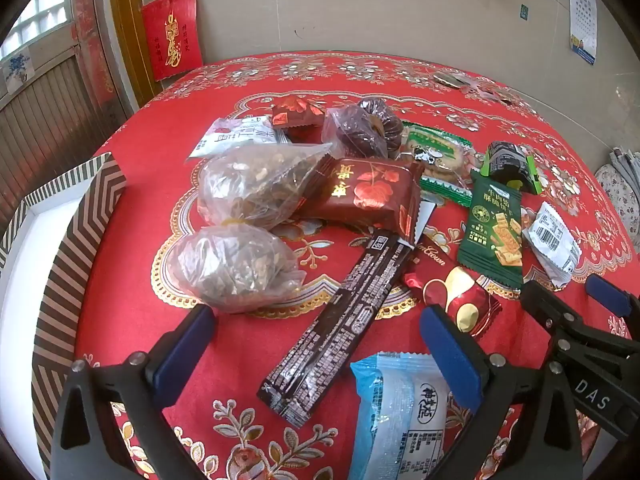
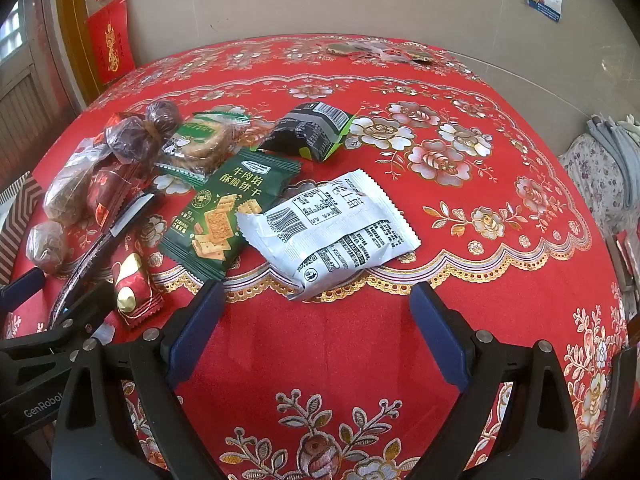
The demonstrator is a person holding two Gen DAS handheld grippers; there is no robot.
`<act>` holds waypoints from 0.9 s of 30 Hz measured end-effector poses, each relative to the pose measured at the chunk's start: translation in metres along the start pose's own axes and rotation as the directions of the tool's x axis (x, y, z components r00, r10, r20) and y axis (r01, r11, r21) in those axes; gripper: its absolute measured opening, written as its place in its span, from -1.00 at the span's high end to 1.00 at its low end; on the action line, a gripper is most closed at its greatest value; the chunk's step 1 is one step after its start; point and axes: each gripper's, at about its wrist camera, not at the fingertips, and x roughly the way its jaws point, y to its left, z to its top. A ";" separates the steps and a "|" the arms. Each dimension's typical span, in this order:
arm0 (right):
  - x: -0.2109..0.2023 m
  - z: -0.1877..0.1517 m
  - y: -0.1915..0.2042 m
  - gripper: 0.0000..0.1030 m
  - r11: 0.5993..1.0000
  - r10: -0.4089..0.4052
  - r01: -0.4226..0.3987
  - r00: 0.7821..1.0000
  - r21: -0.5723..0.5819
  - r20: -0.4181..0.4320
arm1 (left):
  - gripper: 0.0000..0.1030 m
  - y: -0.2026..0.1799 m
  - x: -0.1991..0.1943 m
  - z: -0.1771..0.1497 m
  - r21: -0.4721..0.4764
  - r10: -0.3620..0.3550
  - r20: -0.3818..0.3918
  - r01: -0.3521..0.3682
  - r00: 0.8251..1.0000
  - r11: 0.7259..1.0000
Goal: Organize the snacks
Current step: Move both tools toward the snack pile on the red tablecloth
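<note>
Several snacks lie on the red floral tablecloth [image 1: 132, 216]. My left gripper [image 1: 316, 320] is open above a long dark brown bar wrapper [image 1: 340, 320], with a blue-and-white packet [image 1: 400, 412] just below it. Two clear bags of nuts [image 1: 236, 264] lie to its left, a dark red cake pack [image 1: 368, 196] behind. My right gripper [image 2: 318, 304] is open just short of a white packet [image 2: 332, 232]. A green cracker packet [image 2: 228, 216] lies to that packet's left, a black-and-green packet [image 2: 312, 132] behind. The right gripper also shows in the left wrist view [image 1: 576, 292].
A striped brown-and-white box [image 1: 60, 248] with a white inside stands at the table's left edge. A red-gold candy [image 2: 132, 288] lies by the left gripper's arm [image 2: 52, 340]. The wall stands behind the table; a cushioned chair [image 2: 600, 176] is at the right.
</note>
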 end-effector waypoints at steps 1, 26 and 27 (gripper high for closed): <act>0.000 0.000 0.000 -0.83 1.000 -0.002 0.002 1.000 -0.002 -0.001 | -1.00 0.000 0.000 0.000 0.001 0.001 0.000 -0.001 1.000 1.000; -0.103 -0.008 0.020 -0.83 0.992 0.093 -0.079 0.983 -0.094 0.157 | -1.00 0.033 -0.095 -0.002 0.022 0.021 0.189 -0.026 0.982 0.999; -0.105 -0.008 0.021 -0.83 0.991 0.100 -0.085 0.982 -0.099 0.160 | -1.00 0.034 -0.096 -0.003 0.022 0.019 0.188 -0.024 0.982 0.999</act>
